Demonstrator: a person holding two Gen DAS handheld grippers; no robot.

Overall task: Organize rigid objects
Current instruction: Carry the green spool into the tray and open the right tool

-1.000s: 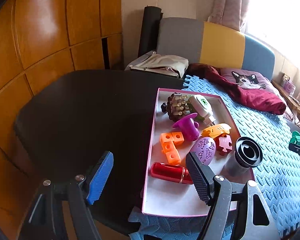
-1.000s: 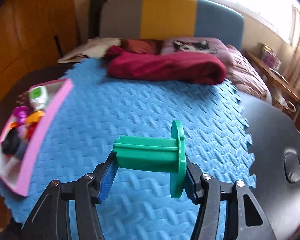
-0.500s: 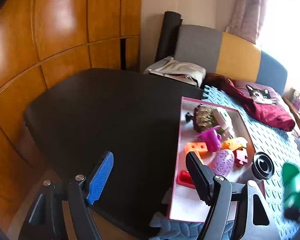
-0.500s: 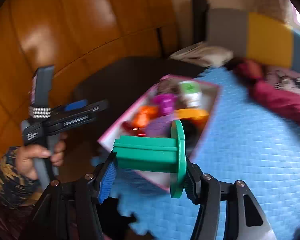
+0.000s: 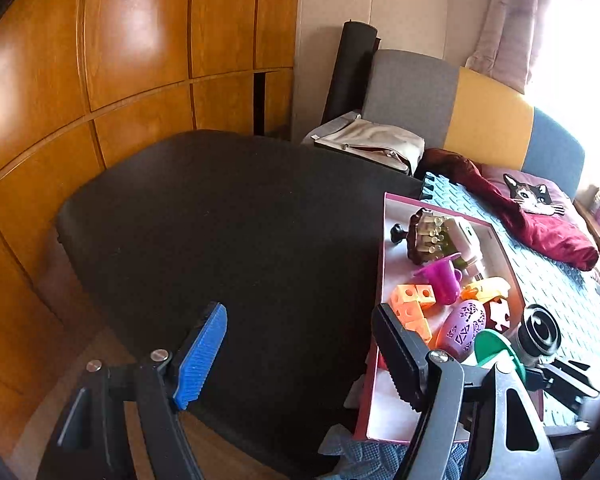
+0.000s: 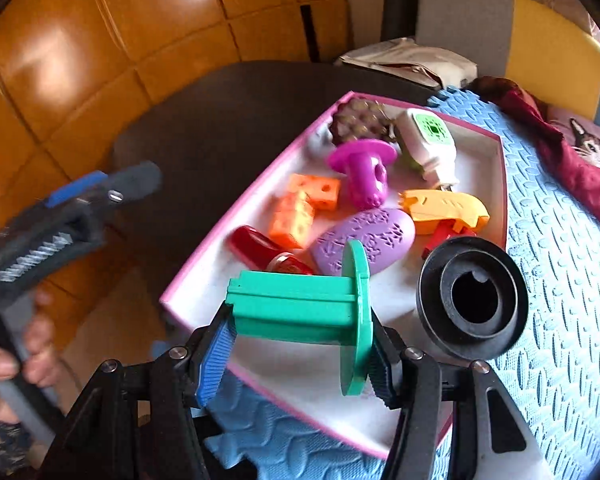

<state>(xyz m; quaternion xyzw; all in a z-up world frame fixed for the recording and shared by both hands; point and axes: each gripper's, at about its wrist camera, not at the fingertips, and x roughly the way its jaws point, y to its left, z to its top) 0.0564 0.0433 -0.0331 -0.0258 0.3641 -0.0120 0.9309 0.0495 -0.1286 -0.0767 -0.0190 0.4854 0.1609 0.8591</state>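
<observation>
My right gripper (image 6: 300, 356) is shut on a green plastic spool (image 6: 300, 306) and holds it sideways over the near end of a pink-rimmed white tray (image 6: 208, 256). The tray holds orange cubes (image 6: 300, 208), a purple spool (image 6: 364, 172), a purple egg shape (image 6: 364, 240), a red piece (image 6: 260, 246), an orange piece (image 6: 444, 208) and a black funnel (image 6: 472, 300). My left gripper (image 5: 300, 356) is open and empty over the black table (image 5: 220, 224), left of the tray (image 5: 380, 280). The green spool (image 5: 496, 350) shows at the tray's near end.
The tray lies on a blue foam mat (image 6: 560, 260). A dark red cloth (image 5: 540, 224) and a cat cushion (image 5: 532, 196) lie at the back. A beige bag (image 5: 372, 146) sits behind the table. Wooden panels (image 5: 120, 60) line the left wall.
My right gripper has swung left from the blue mat with the green spool and now hovers over the tray's near end. My left gripper has drawn back and left, away from the tray.
</observation>
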